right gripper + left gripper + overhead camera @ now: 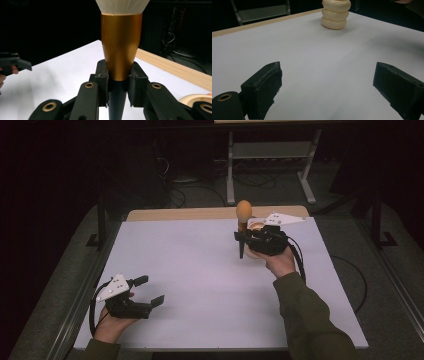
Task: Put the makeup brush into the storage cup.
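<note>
A make-up brush (121,45) with a gold ferrule, pale bristles and a black handle stands upright, bristles up, above the far right part of the table. My right gripper (119,82) is shut on it where ferrule meets handle. From above, the brush (243,211) rises over the right gripper (248,237) and its black handle tip points down at the table. A cream ringed holder (336,15) stands just behind that gripper, partly hidden in the high view (256,223). My left gripper (151,290) rests at the near left, open and holding nothing (327,87).
A white sheet (200,270) covers the table, with a wooden strip (200,213) along the far edge. Beyond it stand a metal stand's legs (230,175) and cables on a dark floor. The left gripper's jaw tip (15,63) shows far left in the right gripper view.
</note>
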Available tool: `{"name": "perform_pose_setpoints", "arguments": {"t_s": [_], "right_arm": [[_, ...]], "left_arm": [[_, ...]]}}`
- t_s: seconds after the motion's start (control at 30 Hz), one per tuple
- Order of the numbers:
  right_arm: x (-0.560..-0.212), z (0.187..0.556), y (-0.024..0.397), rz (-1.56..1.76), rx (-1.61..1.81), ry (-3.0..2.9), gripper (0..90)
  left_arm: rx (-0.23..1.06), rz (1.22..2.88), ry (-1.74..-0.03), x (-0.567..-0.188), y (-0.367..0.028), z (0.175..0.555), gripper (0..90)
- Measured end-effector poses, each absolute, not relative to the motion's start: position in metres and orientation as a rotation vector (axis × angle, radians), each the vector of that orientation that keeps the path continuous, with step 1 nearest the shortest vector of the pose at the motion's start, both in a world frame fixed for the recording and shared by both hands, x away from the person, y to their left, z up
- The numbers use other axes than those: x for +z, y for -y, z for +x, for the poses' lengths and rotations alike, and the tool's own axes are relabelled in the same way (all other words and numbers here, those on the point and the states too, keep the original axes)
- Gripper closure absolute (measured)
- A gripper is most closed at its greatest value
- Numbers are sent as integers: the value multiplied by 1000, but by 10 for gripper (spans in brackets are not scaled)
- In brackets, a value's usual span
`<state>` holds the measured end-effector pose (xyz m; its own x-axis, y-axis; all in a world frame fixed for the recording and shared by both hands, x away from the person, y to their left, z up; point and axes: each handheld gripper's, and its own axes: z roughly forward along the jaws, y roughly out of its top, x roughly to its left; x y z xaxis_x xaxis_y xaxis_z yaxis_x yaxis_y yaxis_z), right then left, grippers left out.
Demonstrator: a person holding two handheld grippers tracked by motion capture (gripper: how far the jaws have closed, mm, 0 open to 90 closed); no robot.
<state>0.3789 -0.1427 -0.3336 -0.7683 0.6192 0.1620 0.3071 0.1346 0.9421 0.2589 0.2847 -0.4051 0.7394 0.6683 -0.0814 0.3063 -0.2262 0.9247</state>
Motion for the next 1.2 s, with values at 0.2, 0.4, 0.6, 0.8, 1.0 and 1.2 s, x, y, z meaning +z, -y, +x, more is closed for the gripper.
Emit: {"name": "perform_pose_setpoints", "arguments": {"t_s": [0.2, 0.4, 0.6, 0.8, 1.0, 1.2], "right_arm": [[-329, 384, 148, 909, 1660, -2128, 722], [-325, 389, 152, 927, 1651, -2112, 722], [-323, 396, 158, 951, 1636, -2093, 722], [-319, 401, 164, 967, 1632, -2069, 722], [-320, 407, 168, 992, 1630, -2046, 722], [-322, 416, 173, 1018, 1613, -2023, 722]], "left_arm": [[395, 1823, -757, -406, -284, 260, 82], [387, 1823, -758, -407, -282, 260, 82], [386, 1830, -757, -407, -283, 260, 82], [380, 1821, -758, -408, -283, 261, 82], [375, 1825, -757, -407, -283, 261, 82], [372, 1823, -754, -407, -283, 261, 82]]}}
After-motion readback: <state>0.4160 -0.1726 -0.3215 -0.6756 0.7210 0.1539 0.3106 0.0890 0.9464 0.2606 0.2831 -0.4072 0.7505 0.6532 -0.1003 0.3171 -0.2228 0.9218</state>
